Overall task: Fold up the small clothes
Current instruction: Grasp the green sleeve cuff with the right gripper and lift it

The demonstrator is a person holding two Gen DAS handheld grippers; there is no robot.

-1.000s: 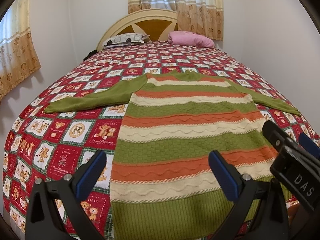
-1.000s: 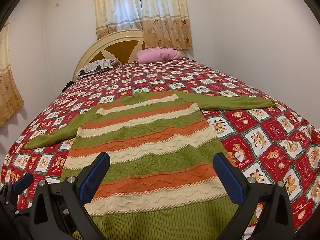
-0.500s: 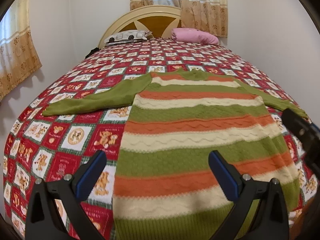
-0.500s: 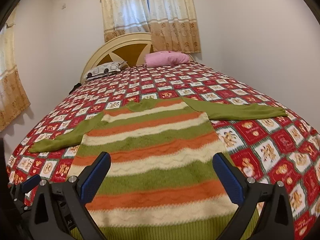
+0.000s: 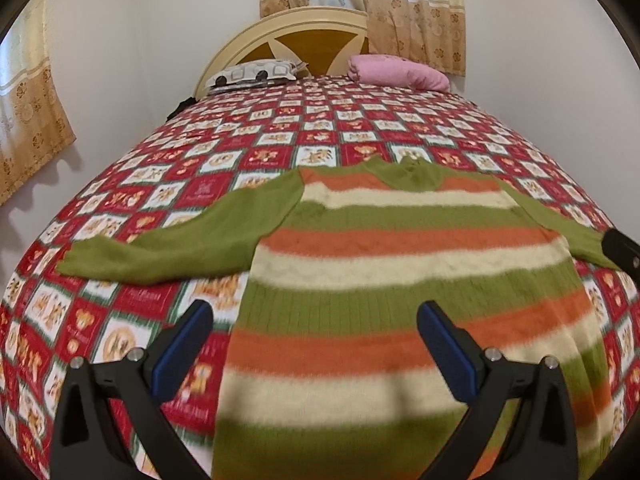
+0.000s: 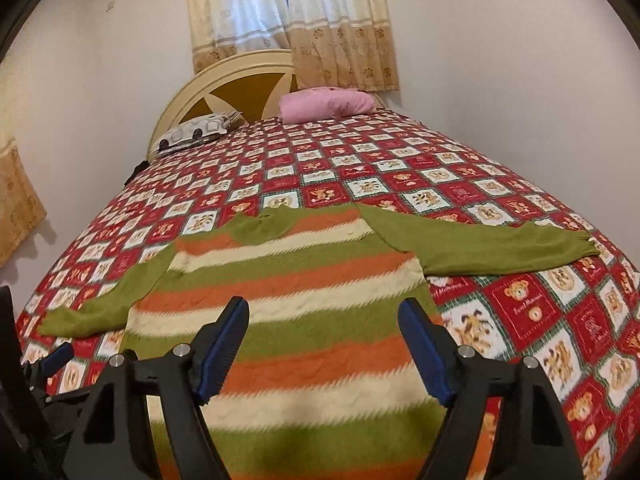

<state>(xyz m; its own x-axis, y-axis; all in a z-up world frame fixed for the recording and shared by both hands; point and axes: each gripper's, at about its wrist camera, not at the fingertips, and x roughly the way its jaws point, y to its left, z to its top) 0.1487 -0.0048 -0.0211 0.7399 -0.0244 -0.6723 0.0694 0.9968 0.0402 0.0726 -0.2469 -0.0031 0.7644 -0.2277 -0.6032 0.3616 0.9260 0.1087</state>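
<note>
Striped sweater [image 5: 392, 280] flat on patchwork bedspread [image 5: 240, 152]; left tool [image 5: 316, 344] and right tool [image 6: 322, 344] wide apart, empty.

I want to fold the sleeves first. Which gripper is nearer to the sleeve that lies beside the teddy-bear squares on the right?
Right. The right gripper hovers near that sleeve; the left gripper is across the sweater.

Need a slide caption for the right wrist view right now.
Open right gripper hovers over a striped sweater spread flat, sleeves out, on a teddy-bear quilt.
</note>
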